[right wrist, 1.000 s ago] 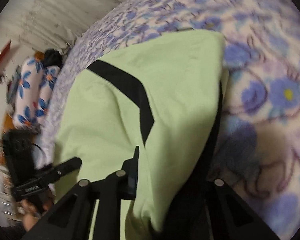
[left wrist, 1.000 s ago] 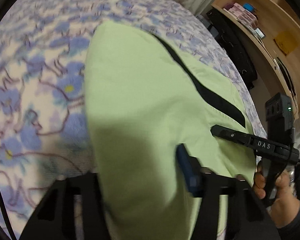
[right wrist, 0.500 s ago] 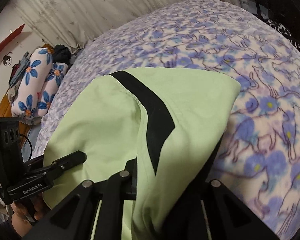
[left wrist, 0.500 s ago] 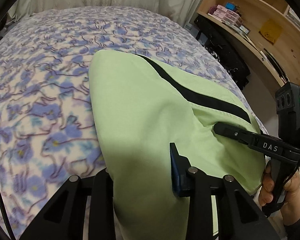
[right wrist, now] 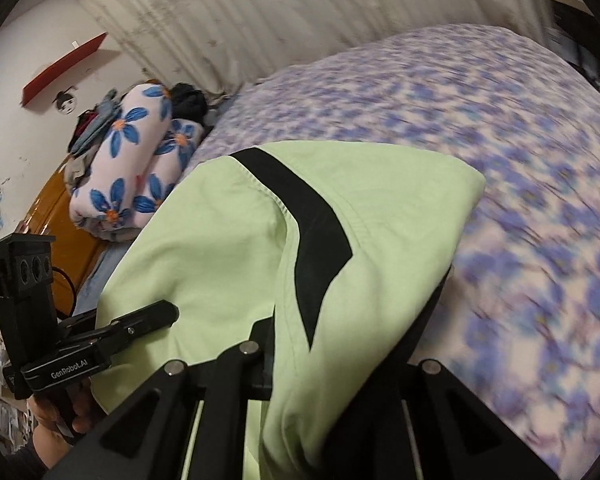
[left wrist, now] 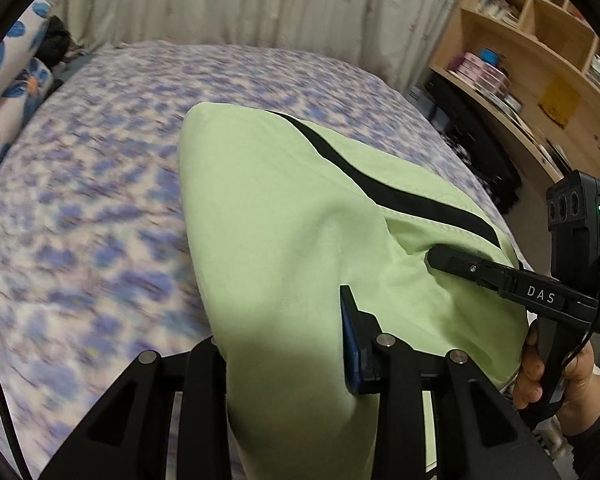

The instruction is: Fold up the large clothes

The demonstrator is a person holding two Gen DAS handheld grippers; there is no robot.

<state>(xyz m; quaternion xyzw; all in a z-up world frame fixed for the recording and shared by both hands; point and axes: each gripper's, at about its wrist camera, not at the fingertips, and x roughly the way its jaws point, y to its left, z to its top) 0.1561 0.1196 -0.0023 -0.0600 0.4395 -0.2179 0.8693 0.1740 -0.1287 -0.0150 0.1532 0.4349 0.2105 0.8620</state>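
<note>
A light green garment point(left wrist: 284, 208) with a black stripe point(left wrist: 384, 192) lies partly on the bed, its near edge lifted. In the left wrist view my left gripper point(left wrist: 284, 332) is shut on a thick fold of it, which hides one finger; the blue pad point(left wrist: 350, 340) shows. To the right, my right gripper point(left wrist: 440, 258) pinches the same edge, with a hand point(left wrist: 548, 368) on its grip. In the right wrist view the green garment point(right wrist: 220, 240) drapes over my right gripper point(right wrist: 340, 332), which is shut on it. The left gripper point(right wrist: 168, 312) bites the cloth at lower left.
The bed wears a purple flowered blanket point(left wrist: 80, 208). A rolled flowered quilt point(right wrist: 128, 164) and dark clothes sit at its head by a curtain point(left wrist: 240, 4). Wooden shelves point(left wrist: 540, 80) with books and boxes and a black bag point(left wrist: 480, 160) stand along the right side.
Both grippers have risen and drawn back with the garment's near edge, lifting it off the blanket. More of the bed, the curtain and the shelves has come into view.
</note>
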